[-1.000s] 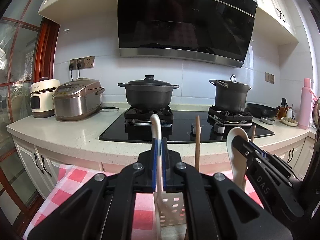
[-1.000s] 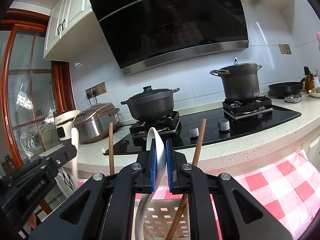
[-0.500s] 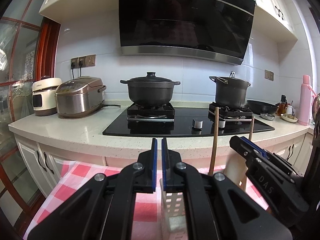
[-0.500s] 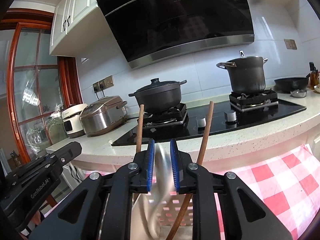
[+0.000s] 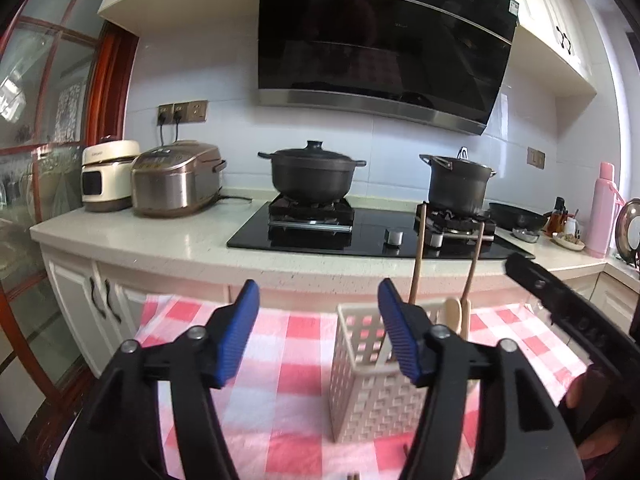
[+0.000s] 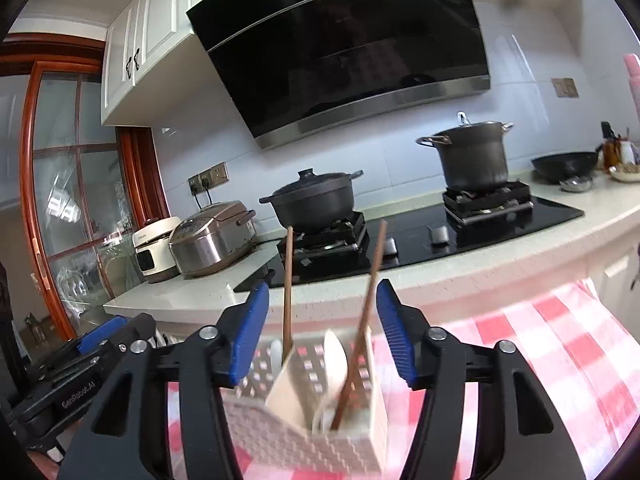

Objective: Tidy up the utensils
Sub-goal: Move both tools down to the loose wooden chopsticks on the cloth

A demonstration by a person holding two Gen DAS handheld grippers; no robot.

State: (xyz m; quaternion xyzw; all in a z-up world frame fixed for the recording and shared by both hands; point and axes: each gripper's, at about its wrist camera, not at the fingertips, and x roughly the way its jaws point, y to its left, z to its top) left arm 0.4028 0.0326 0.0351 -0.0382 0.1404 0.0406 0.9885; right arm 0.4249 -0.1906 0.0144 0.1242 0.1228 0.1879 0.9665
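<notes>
Utensils stand in a white perforated basket (image 6: pixel 320 436) on the red-checked cloth (image 5: pixel 288 380): two wooden sticks (image 6: pixel 287 292) in both views, while only the right wrist view looks inside at the white spoon (image 6: pixel 334 354). Left gripper (image 5: pixel 318 332) and right gripper (image 6: pixel 322 330) have just been opening; both jaws stand wide, pressing nothing. Two black pots (image 5: pixel 310 176) sit on the stove.

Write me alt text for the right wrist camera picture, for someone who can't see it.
The right hand-held gripper is open above a white slotted utensil basket on a red checked cloth. Two wooden handles and a white spoon stand inside. Behind is a stove with two dark pots.
</notes>
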